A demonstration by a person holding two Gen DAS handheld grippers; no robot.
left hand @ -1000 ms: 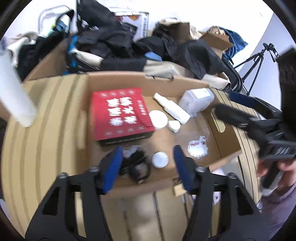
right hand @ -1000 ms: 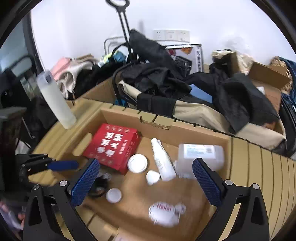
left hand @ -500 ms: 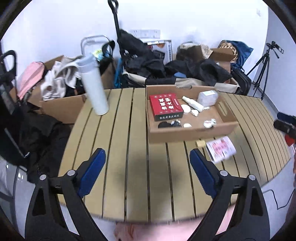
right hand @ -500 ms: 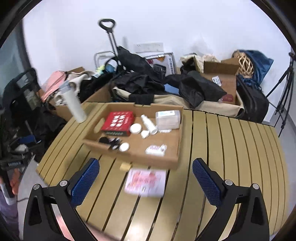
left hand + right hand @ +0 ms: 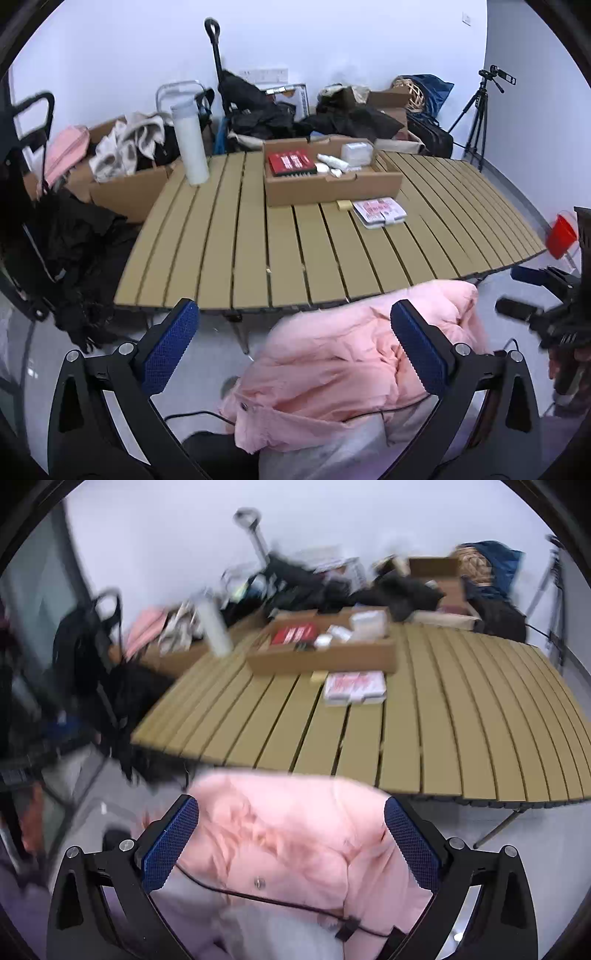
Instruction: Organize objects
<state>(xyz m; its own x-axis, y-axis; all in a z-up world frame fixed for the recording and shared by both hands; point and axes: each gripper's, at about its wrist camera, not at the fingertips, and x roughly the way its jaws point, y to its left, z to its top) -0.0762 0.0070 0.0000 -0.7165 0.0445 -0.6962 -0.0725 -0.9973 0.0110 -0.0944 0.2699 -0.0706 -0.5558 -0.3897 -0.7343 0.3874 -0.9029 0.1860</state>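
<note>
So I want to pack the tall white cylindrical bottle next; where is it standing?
The tall white cylindrical bottle stands upright near the slatted wooden table's far-left edge in the left wrist view, left of the cardboard tray.

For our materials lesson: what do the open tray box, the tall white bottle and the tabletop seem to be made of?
Tray box: brown corrugated cardboard, matte, with cut edges. Tall white bottle: smooth and slightly glossy, plastic or coated metal; unclear. Tabletop: tan parallel slats, matte, wood-like, possibly laminate.
</note>
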